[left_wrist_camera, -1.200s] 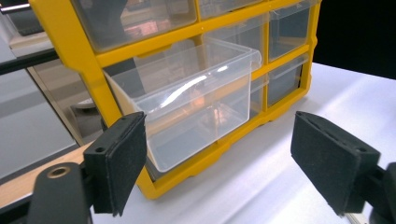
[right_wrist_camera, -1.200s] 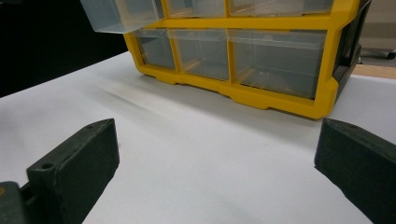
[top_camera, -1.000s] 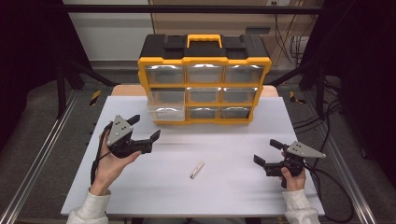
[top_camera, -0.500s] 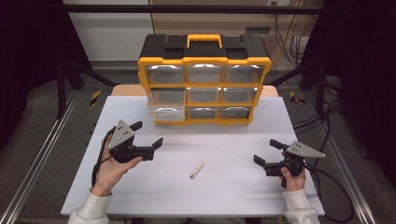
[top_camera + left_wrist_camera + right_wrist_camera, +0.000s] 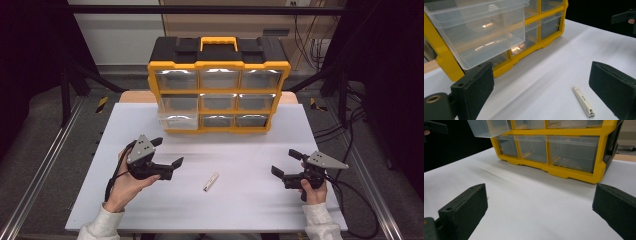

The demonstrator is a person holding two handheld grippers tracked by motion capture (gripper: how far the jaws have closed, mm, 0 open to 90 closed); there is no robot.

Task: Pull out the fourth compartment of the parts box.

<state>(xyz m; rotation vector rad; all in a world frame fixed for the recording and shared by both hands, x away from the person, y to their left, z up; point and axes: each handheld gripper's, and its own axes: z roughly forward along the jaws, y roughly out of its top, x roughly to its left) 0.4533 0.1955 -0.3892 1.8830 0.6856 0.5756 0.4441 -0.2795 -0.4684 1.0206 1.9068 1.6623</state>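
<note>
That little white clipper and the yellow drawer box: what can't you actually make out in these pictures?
- Nail clipper: too small in the high view to show detail; in the left gripper view its near end sits close to the right black finger.
- Organizer: its top is cut off by the frame edge in both gripper views.
- Pulled-out drawer: glare on the clear plastic hides whether anything lies inside.

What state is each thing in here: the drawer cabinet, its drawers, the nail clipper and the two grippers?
Drawer cabinet: upright at the back of the table, handle folded flat.
Bottom-left drawer: pulled part way out, empty.
Other drawers: pushed in.
Nail clipper: lying flat on the table, folded shut, untouched.
Left gripper: open, jaws just been opening, nothing between them.
Right gripper: open, holding nothing.
</note>
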